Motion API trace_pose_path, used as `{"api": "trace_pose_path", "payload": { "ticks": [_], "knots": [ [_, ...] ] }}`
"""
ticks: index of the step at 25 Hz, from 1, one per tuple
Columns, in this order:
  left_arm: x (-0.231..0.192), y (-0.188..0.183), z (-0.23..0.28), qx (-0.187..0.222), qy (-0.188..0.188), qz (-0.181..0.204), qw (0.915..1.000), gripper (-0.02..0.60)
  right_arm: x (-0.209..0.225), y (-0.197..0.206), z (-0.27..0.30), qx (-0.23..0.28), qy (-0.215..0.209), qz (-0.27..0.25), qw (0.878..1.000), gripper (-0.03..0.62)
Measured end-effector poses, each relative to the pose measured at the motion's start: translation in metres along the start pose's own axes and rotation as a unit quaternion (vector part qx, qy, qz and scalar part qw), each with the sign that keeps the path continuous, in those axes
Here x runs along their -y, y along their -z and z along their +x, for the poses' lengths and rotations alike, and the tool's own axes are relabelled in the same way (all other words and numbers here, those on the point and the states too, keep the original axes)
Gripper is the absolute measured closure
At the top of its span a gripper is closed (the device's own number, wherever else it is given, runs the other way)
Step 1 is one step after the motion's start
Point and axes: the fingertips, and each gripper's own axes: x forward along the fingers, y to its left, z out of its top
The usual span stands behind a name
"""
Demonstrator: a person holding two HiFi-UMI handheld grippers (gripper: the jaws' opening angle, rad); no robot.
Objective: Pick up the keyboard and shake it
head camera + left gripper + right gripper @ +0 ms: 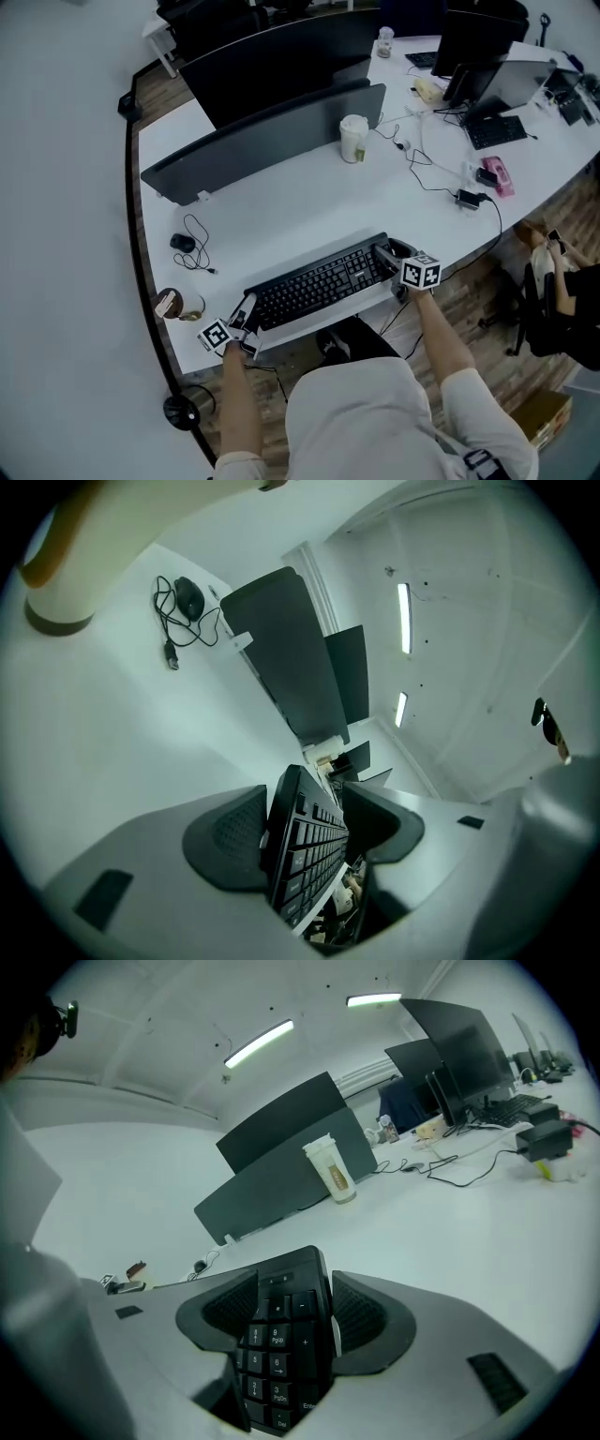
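The black keyboard (319,281) hangs level at the white desk's (281,206) front edge, held by both ends. My left gripper (246,314) grips its left end; in the left gripper view the keyboard (302,860) stands edge-on between the pads (225,841), which touch it. My right gripper (389,258) is shut on the number-pad end. In the right gripper view both ribbed pads (361,1312) press the sides of the keyboard (281,1335), and the left gripper is hidden behind it.
A dark divider panel (262,141) and a lidded cup (353,138) stand further back. A mouse with a coiled cable (182,243) and a small round brown object (169,302) lie at the left. Cables, an adapter (467,199) and a second keyboard (495,131) lie right.
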Motion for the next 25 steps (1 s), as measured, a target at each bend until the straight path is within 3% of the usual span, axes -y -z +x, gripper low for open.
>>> {"api": "trace_pose_path", "payload": {
  "ticks": [5,11,16,18,21,25],
  "knots": [
    [0.021,0.011,-0.008,-0.016,0.046,-0.039,0.9980,0.319,0.000,0.020,-0.001,0.001,0.006,0.018,1.000,0.347],
    [0.021,0.018,-0.005,-0.074,0.064,-0.005,0.9952,0.321,-0.001,0.033,-0.009,-0.002,0.002,0.032,0.999,0.347],
    [0.042,0.044,0.010,-0.173,0.094,0.018,0.9803,0.348,0.000,0.033,-0.009,-0.003,-0.023,0.042,0.999,0.352],
    [0.046,0.042,0.016,-0.183,0.098,0.028,0.9778,0.362,0.000,0.028,-0.006,0.006,-0.031,0.044,0.999,0.358],
    [0.040,0.040,0.021,-0.221,0.089,0.090,0.9671,0.446,0.007,0.019,-0.004,0.008,-0.031,0.040,0.999,0.358],
    [0.036,0.044,0.023,-0.275,0.076,0.165,0.9442,0.457,0.005,0.009,-0.009,0.007,-0.038,0.038,0.999,0.358]
  ]
}}
